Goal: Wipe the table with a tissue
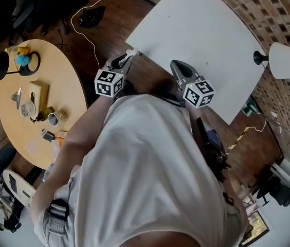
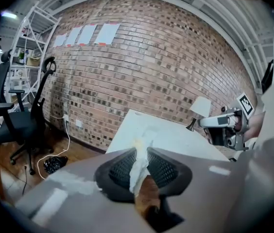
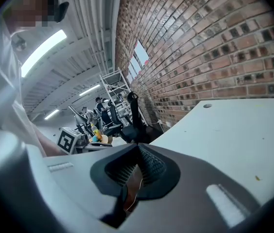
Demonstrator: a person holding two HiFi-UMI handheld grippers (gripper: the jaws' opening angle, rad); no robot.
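Observation:
A crumpled white tissue is pinched between the jaws of my left gripper. In the head view the tissue sticks out of the left gripper just at the near-left corner of the pale grey table. The right gripper hovers over the table's near edge, its pads together with nothing in them. In the right gripper view the right gripper points along the table, with the left gripper's marker cube off to the left.
A white lamp stands at the table's right edge. A round wooden table with cups and small items is to the left. A black office chair and a white cable on the floor lie by the brick wall.

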